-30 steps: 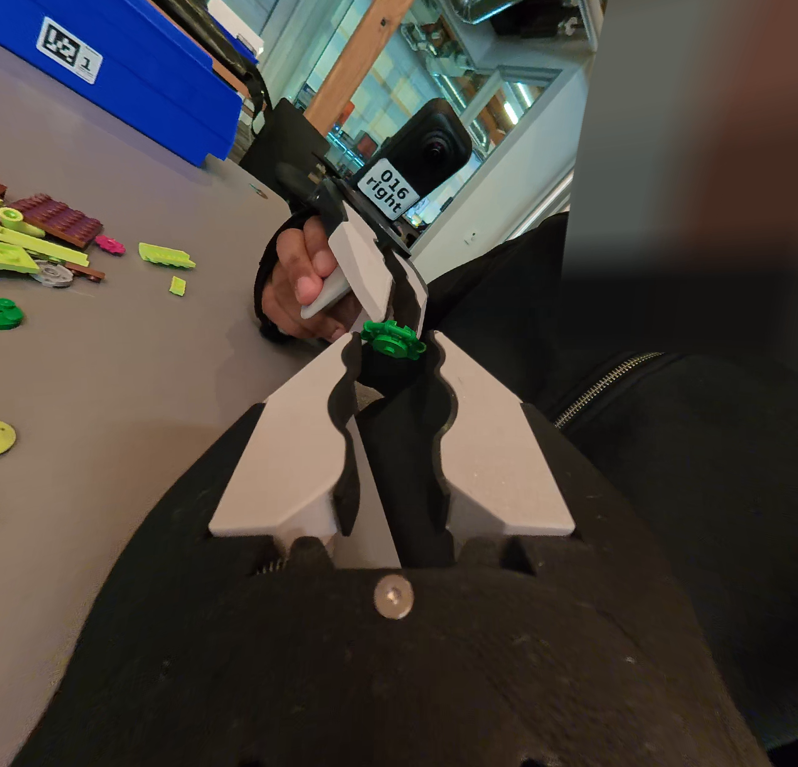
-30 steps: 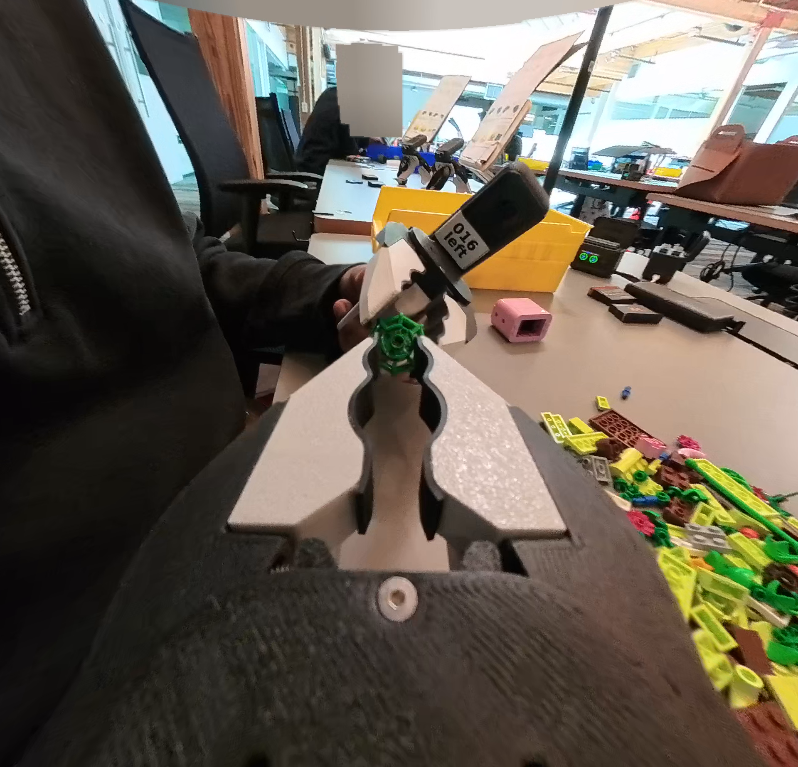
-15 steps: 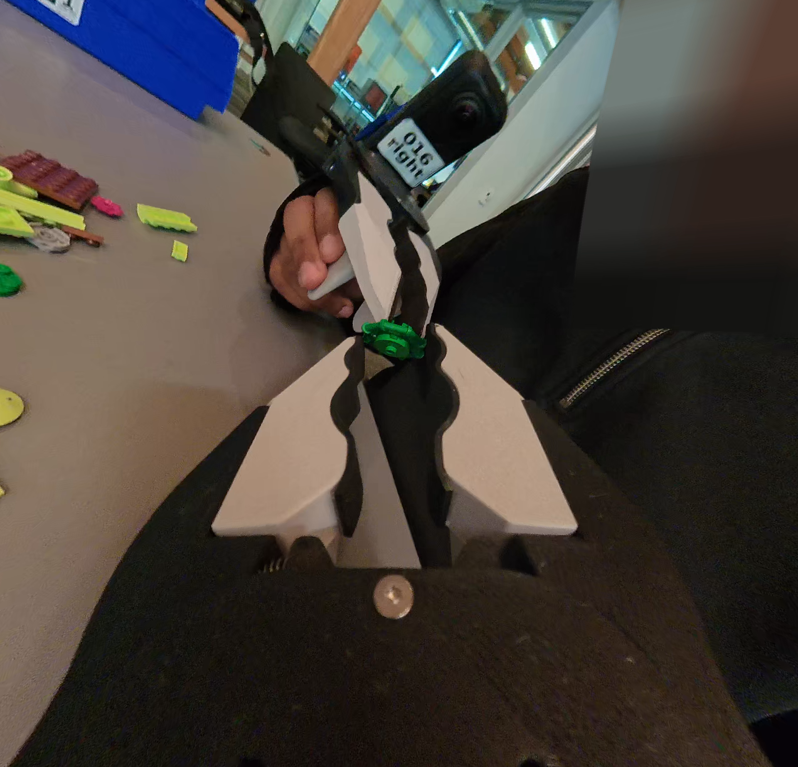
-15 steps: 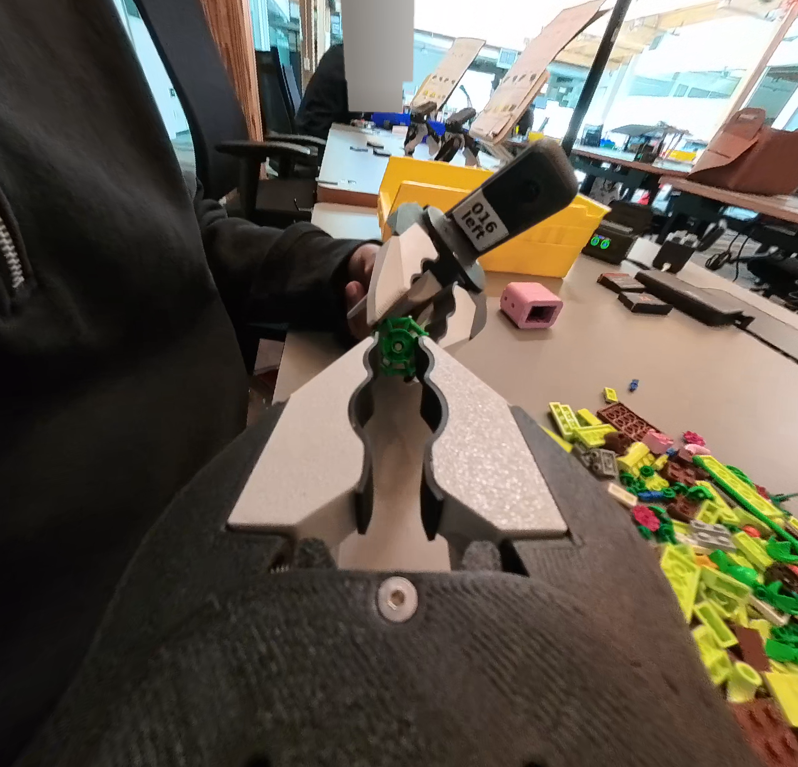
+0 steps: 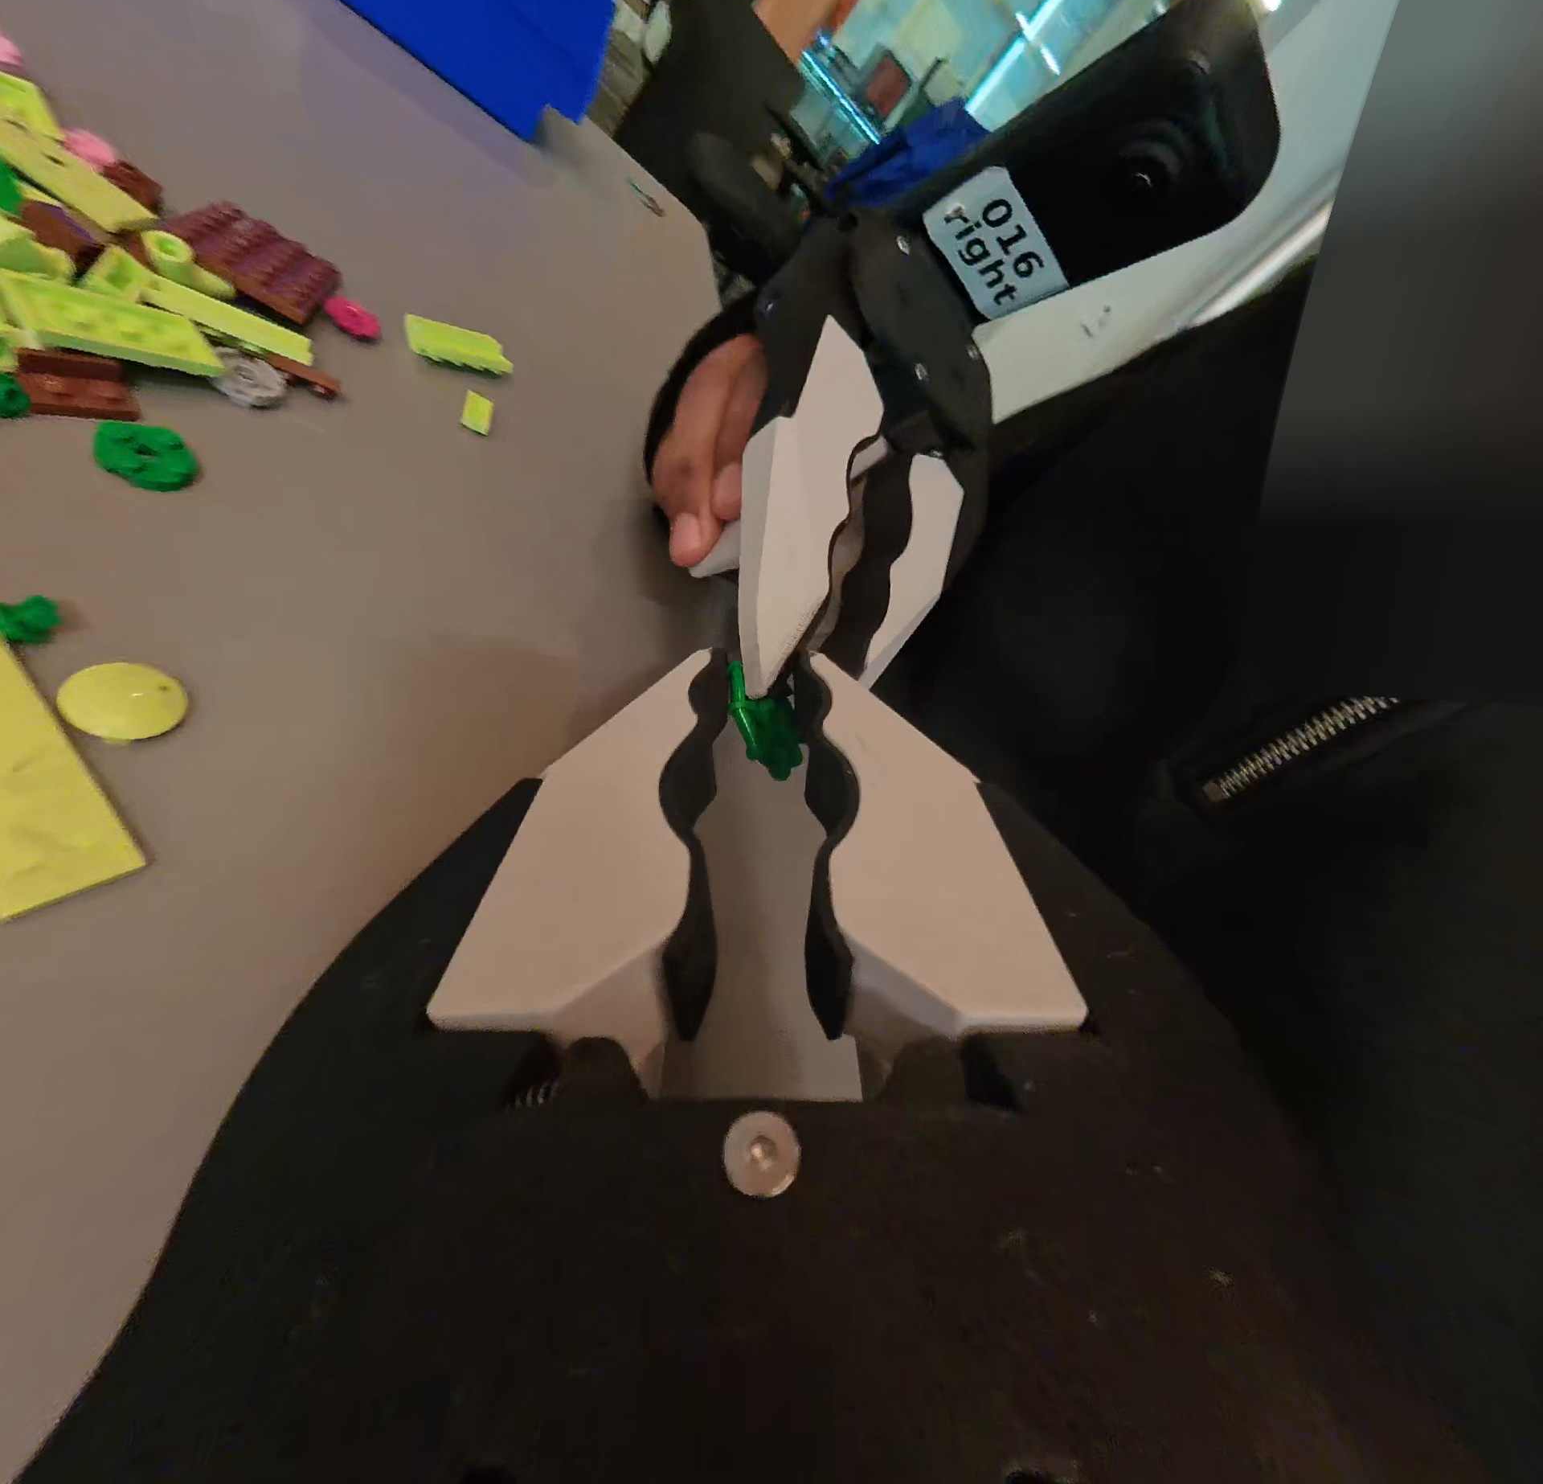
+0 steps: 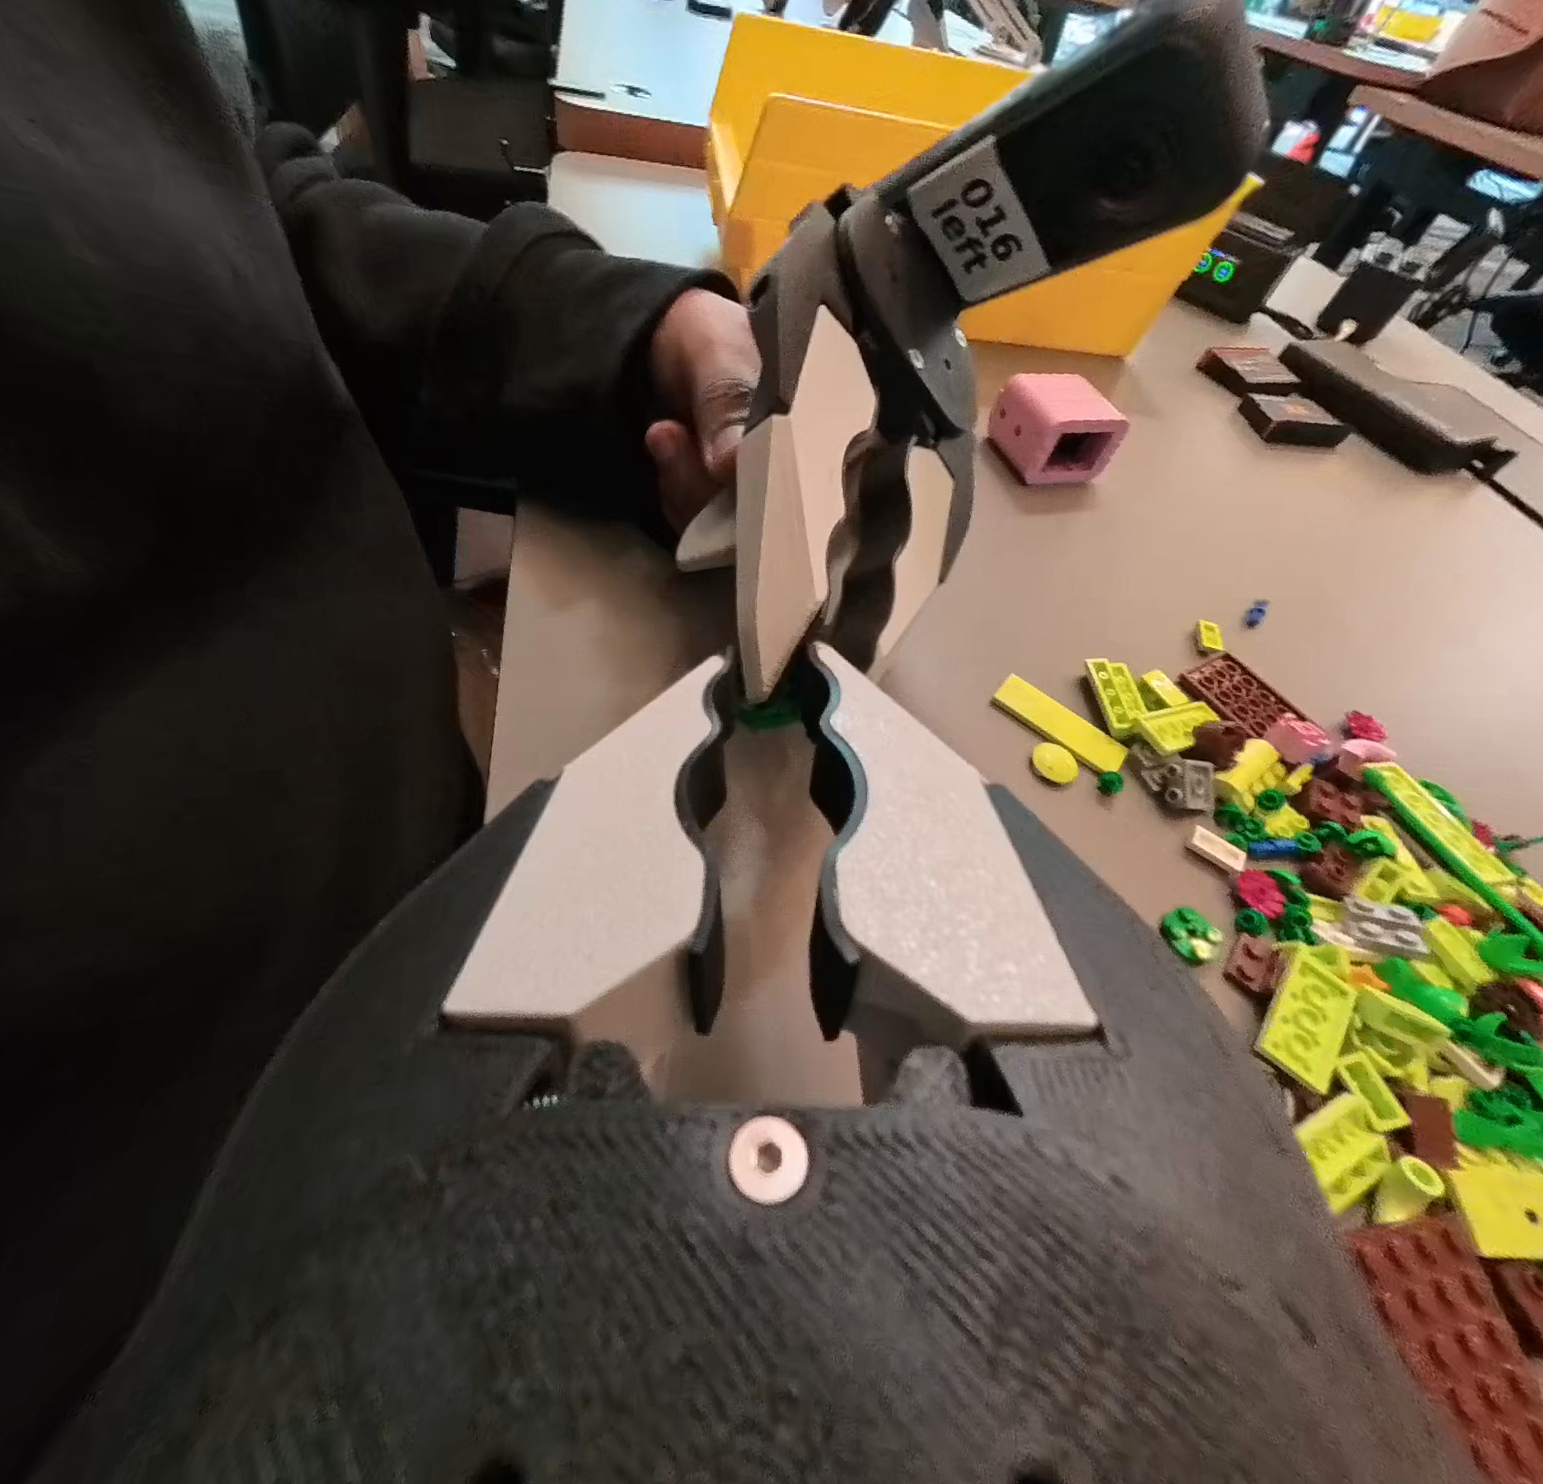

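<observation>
Centrally, a green toothed piece (image 5: 764, 730) is pinched between the narrowly parted tips of the left gripper (image 5: 761, 675) and the right gripper (image 6: 768, 684), seemingly gripped by both. Only in the right wrist view are a yellow bin (image 6: 843, 149) and a pink block (image 6: 1056, 429) shown at upper right; a blue bin (image 5: 501, 32) is shown only at the left view's top.

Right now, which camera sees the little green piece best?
The left wrist view. There the little green piece shows clearly, pinched between the two claws' tips. In the right wrist view, only a green sliver peeks out beneath the left claw.
</observation>
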